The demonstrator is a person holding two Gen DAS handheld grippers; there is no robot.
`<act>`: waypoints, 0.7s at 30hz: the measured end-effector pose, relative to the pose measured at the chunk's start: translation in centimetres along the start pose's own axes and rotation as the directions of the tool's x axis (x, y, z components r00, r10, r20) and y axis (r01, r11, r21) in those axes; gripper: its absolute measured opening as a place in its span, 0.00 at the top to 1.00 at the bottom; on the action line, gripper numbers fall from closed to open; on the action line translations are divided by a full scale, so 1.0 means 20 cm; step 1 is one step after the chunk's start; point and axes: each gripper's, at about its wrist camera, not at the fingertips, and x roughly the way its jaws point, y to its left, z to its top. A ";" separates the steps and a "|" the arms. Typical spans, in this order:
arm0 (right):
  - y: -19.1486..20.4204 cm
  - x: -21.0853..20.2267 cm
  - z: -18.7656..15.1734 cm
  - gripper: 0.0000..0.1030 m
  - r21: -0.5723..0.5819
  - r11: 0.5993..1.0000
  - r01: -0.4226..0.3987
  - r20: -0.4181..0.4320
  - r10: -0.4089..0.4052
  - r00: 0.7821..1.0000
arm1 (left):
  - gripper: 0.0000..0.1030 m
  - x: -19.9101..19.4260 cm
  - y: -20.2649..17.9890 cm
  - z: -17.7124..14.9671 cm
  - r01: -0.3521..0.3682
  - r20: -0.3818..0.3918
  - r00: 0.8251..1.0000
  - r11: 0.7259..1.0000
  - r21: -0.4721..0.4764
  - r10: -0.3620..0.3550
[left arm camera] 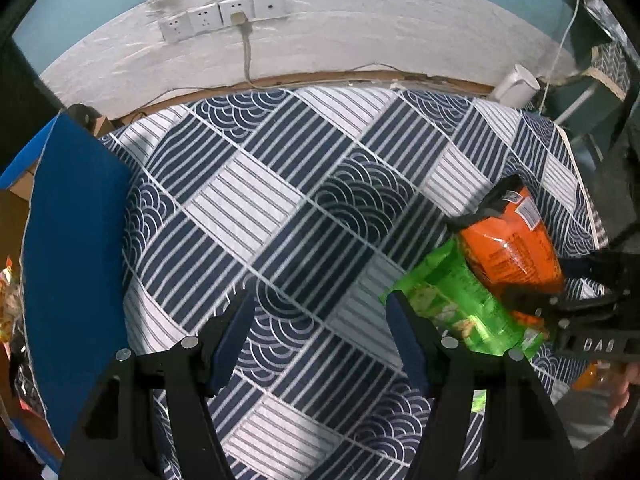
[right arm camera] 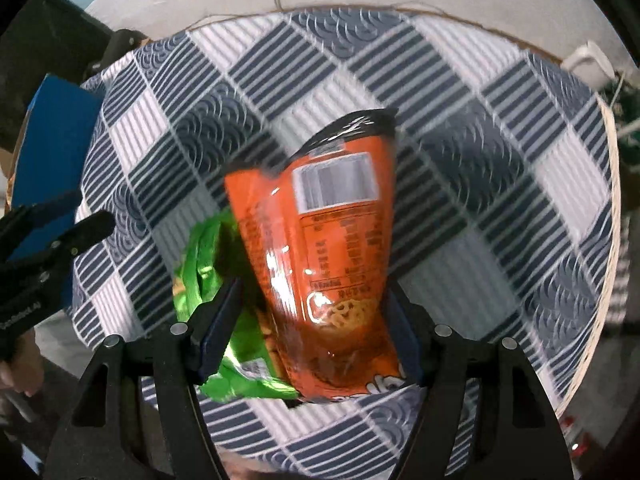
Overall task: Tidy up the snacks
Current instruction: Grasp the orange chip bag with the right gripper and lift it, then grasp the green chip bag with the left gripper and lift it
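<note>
An orange snack bag sits between the fingers of my right gripper, which closes around its lower half; it also shows in the left wrist view. A green snack bag lies under and left of it, and shows in the left wrist view too. My left gripper is open and empty above the patterned tablecloth, left of both bags. The right gripper shows at the right edge of the left wrist view.
A blue box stands at the table's left edge with colourful snacks beyond it. A white cup-like object sits at the far right corner. Wall sockets with a cable are behind the table.
</note>
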 end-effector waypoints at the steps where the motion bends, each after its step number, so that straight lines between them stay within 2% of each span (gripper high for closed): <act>1: 0.01 0.00 -0.03 0.31 0.004 1.000 -0.003 -0.004 0.003 1.000 | 0.32 0.00 -0.01 -0.01 0.001 -0.002 1.000 1.000 0.001 -0.001; 5: 0.03 0.01 -0.10 0.31 0.014 1.000 0.012 0.008 -0.012 1.000 | 0.32 -0.03 -0.04 -0.03 0.013 -0.008 1.000 1.000 0.004 -0.012; 9: 0.02 0.05 -0.15 0.31 0.026 0.999 0.046 0.015 -0.047 0.999 | 0.28 -0.04 -0.09 -0.05 0.018 -0.004 1.000 1.000 0.014 -0.018; 10: 0.01 0.07 -0.16 0.34 0.032 0.998 0.047 0.009 -0.047 0.999 | 0.28 -0.04 -0.11 -0.05 0.016 -0.006 1.000 1.000 0.021 -0.016; 11: 0.00 0.08 -0.16 0.43 0.038 0.998 0.052 0.007 -0.053 0.999 | 0.28 -0.04 -0.12 -0.06 0.016 -0.008 1.000 1.000 0.026 -0.016; 14: -0.04 0.06 -0.18 0.51 0.046 0.997 0.058 0.026 -0.060 0.998 | 0.28 -0.02 -0.16 -0.06 0.016 -0.021 1.000 0.999 0.041 -0.016; 18: -0.10 -0.01 -0.19 0.53 0.056 0.995 0.077 0.070 -0.080 0.994 | 0.28 0.01 -0.22 -0.07 0.025 -0.046 0.999 0.999 0.038 -0.024; 21: -0.15 -0.05 -0.21 0.53 0.072 0.994 0.083 0.092 -0.089 0.992 | 0.24 0.04 -0.25 -0.06 0.046 -0.065 0.997 0.999 0.003 -0.046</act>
